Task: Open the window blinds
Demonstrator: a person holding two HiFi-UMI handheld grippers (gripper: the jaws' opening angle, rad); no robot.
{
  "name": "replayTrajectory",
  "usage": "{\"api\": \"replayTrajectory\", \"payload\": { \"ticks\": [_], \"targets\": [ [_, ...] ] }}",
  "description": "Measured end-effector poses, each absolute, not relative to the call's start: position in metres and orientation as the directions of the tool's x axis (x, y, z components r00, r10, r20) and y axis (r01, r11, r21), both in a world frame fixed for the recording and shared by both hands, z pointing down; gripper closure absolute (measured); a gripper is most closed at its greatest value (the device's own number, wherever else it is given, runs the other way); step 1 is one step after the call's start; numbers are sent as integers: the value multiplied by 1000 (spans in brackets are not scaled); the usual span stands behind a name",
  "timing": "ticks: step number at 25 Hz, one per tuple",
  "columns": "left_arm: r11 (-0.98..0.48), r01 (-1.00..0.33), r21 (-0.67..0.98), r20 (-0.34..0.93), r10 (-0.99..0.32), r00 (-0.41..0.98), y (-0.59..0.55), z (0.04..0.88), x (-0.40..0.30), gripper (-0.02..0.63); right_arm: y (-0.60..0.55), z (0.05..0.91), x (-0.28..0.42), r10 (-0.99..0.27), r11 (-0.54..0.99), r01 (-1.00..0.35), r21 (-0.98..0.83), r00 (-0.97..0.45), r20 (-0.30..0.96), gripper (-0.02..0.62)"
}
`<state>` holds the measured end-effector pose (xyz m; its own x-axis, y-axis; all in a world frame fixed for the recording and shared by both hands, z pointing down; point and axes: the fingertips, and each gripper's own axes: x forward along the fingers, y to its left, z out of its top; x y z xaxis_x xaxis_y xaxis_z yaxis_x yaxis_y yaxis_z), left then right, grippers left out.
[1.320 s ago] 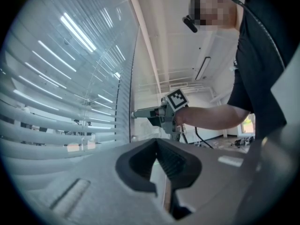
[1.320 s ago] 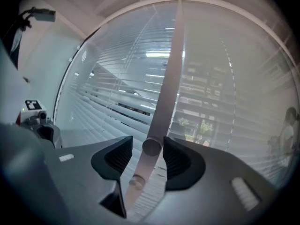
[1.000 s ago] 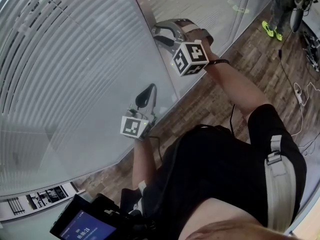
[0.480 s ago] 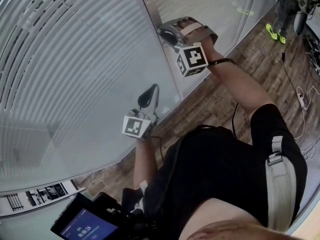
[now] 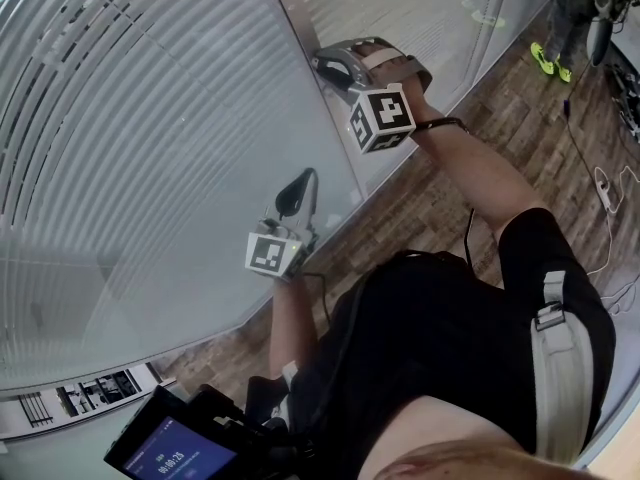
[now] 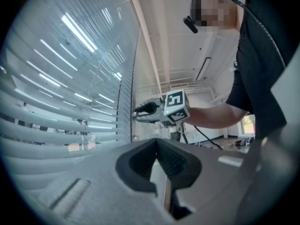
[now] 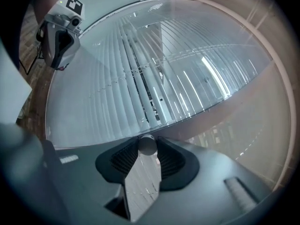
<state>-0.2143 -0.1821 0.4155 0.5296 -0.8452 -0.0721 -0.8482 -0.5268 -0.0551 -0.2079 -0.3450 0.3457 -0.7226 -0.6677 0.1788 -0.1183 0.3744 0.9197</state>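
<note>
- Blinds (image 5: 120, 138) hung lowered behind the glass, left of the frame post (image 5: 300, 38) in head view. Slats covered the pane, with dark gaps between some of them far from the post.
- A second blind-covered pane sat on the other side of the frame post.
- Right gripper (image 5: 322, 64) was held up at the frame post, tips toward the glass, marker cube facing the camera.
- Right gripper view: a small round grey knob (image 7: 147, 144) sat between the jaw tips. The jaws were closing, and both pads looked to be touching its sides. Gripping the knob, though the contact was hard to confirm.
- Left gripper (image 5: 294, 182) was lower down near the frame post, tips toward the glass, well apart from the right gripper.
- Left gripper view: jaw tips met with nothing between them, so closed and empty. Only a thin slit showed lower down between the pads.
- Wood floor (image 5: 440, 188) ran along the base of the glass, on the person's side of the frame post.
- Cables (image 5: 600, 183) lay on the floor well away from the frame post. Another person's legs in bright green shoes (image 5: 545, 60) stood farther off.
- A dark device with a lit screen (image 5: 175, 448) was at the bottom edge, far from the frame post.
</note>
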Motion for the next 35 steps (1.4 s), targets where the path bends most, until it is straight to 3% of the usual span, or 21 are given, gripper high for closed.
{"api": "replayTrajectory", "payload": {
  "ticks": [11, 20, 31, 35],
  "targets": [
    [-519, -853, -52, -71, -850, 522, -180, 417, -219, 603, -351, 342, -204, -628, 618, -346, 706, -758, 178, 468],
    [-532, -845, -55, -64, -842, 535, -180, 419, -213, 603, -358, 340, -201, -572, 804, -513, 300, -804, 160, 468],
    [-535, -844, -40, -58, -842, 537, -177, 423, -212, 603, -365, 342, -194, -540, 825, -548, -136, -836, 92, 468],
    [-538, -842, -43, -57, -840, 540, -176, 424, -211, 603, -364, 340, -193, -542, 813, -546, -203, -837, 79, 468]
  ]
}}
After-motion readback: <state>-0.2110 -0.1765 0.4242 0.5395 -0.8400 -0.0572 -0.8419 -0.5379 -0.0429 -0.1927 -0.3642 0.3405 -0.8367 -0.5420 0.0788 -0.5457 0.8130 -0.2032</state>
